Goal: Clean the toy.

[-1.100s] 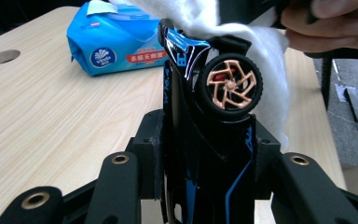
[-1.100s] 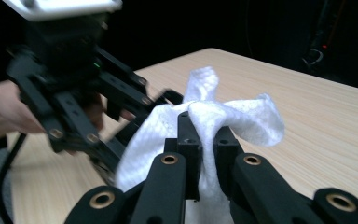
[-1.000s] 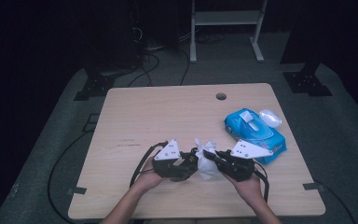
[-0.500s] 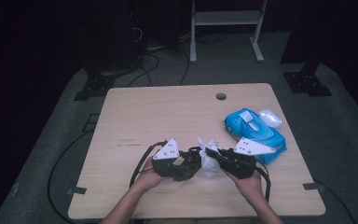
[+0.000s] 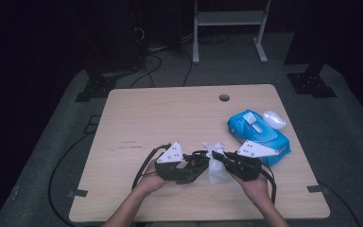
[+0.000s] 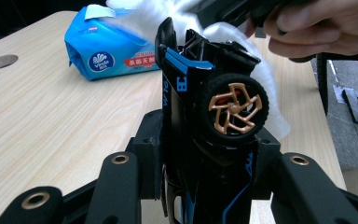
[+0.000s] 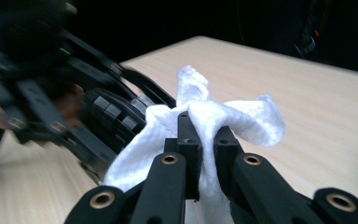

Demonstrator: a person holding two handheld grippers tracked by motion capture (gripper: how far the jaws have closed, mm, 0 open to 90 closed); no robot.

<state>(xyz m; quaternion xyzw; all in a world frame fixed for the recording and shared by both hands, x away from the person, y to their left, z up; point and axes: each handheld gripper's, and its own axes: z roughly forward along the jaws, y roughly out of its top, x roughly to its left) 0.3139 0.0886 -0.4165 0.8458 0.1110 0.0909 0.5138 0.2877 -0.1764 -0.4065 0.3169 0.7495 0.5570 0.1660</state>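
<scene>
Holding toy car (image 6: 205, 140) in left gripper (image 5: 199, 163), jaws clamped on the car body from both sides. Car is black w/ blue trim, stood on end betw the jaws; gold-spoked wheel (image 6: 235, 108) faces the cam in left gripper view. In high view the car is hard to make out, dark against the gripper.

Right gripper (image 5: 219, 158) is pinched tight on a white wipe (image 7: 223, 119). Right gripper view: cloth bunched betw the two jaws, folds sticking up above and hanging below. Wipe is pressed against the car: in left gripper view white cloth sits right behind and beside the car's upper end, w/ the right hand (image 6: 321, 28) just above it.

Both grippers meet nose to nose near the front-centre of the table (image 5: 170, 118), wipe (image 5: 216, 163) betw them, just above the surface as far as I can tell. Left hand (image 5: 152, 179) and the right one come in from the bottom edge.

Blue pack of wipes (image 5: 257, 132) lies on the table's right side, just behind the right gripper, flap up. Small clear lid-like thing (image 5: 274, 118) next to the pack, far side; can't tell what it is. Round hole (image 5: 224, 98) in the tabletop near the far edge.
</scene>
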